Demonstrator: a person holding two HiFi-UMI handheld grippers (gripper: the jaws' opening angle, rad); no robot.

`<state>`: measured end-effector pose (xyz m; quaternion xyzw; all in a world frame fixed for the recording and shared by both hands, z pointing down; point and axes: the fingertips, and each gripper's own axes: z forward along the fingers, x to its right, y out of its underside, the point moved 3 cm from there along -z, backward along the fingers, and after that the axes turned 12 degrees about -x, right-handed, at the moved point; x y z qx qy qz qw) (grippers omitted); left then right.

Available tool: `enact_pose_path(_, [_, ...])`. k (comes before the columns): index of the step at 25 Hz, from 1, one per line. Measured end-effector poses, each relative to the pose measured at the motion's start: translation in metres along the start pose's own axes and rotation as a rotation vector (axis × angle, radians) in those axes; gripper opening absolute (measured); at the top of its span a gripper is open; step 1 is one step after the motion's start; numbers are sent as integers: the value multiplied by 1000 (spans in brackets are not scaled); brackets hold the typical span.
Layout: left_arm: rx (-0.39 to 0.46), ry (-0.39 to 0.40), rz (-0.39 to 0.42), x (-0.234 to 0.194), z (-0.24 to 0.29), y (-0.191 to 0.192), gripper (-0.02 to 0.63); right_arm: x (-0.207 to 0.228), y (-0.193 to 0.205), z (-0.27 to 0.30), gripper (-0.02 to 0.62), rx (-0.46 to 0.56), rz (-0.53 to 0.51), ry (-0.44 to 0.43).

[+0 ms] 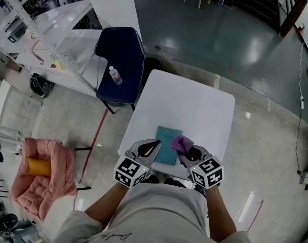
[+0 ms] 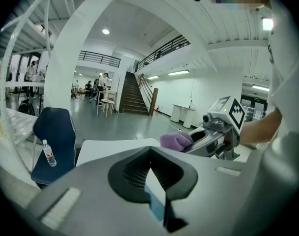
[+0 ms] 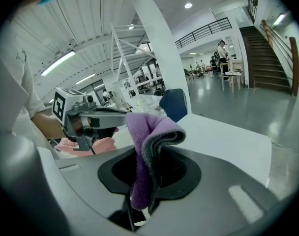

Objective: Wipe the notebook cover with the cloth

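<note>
A teal notebook (image 1: 167,145) lies at the near edge of the white table (image 1: 194,103). My left gripper (image 1: 153,147) is shut on its left edge; in the left gripper view the thin white and blue notebook edge (image 2: 157,200) stands between the jaws. Just right of the notebook, my right gripper (image 1: 187,151) is shut on a folded purple cloth (image 1: 182,144). The cloth hangs over the notebook's right side; whether it touches the cover I cannot tell. In the right gripper view the cloth (image 3: 147,151) sticks up from the jaws, with the left gripper (image 3: 90,116) beyond it.
A dark blue chair (image 1: 121,59) with a water bottle (image 1: 115,75) on its seat stands at the table's far left corner. A chair with a pink cushion (image 1: 45,178) sits to my left. White shelving (image 1: 47,39) fills the upper left.
</note>
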<state>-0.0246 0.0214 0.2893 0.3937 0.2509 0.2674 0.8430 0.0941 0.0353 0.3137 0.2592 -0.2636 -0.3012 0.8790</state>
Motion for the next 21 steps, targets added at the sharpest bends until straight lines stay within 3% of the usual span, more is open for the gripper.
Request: enact_pose_path(21, [-1, -1, 10, 0, -2, 1, 0, -2, -2, 0, 109, 13, -12, -3])
